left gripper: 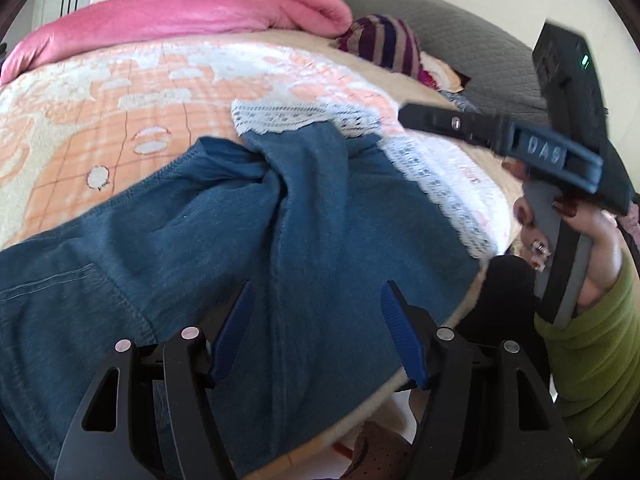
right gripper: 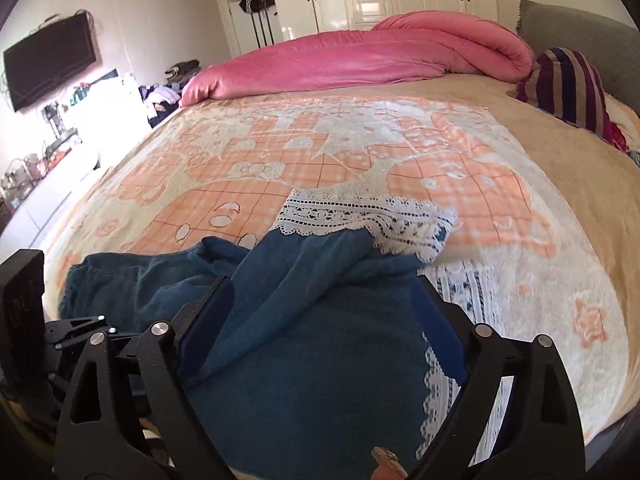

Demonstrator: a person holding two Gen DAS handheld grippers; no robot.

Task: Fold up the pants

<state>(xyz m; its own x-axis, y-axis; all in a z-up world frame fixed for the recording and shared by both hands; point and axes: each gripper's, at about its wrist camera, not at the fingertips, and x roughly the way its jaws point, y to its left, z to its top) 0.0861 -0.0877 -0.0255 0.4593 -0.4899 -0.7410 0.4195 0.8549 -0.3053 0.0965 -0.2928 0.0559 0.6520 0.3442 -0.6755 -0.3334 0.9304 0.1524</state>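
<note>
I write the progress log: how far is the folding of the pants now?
Done: the blue pants lie on the bed, still bunched, lace hem twisted. In hand: nothing; left gripper and right gripper are open above the fabric. Left: smoothing and every fold.

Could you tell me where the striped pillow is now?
The striped pillow sits at the bed's far right in both views, between the pink duvet and the grey headboard.
</note>
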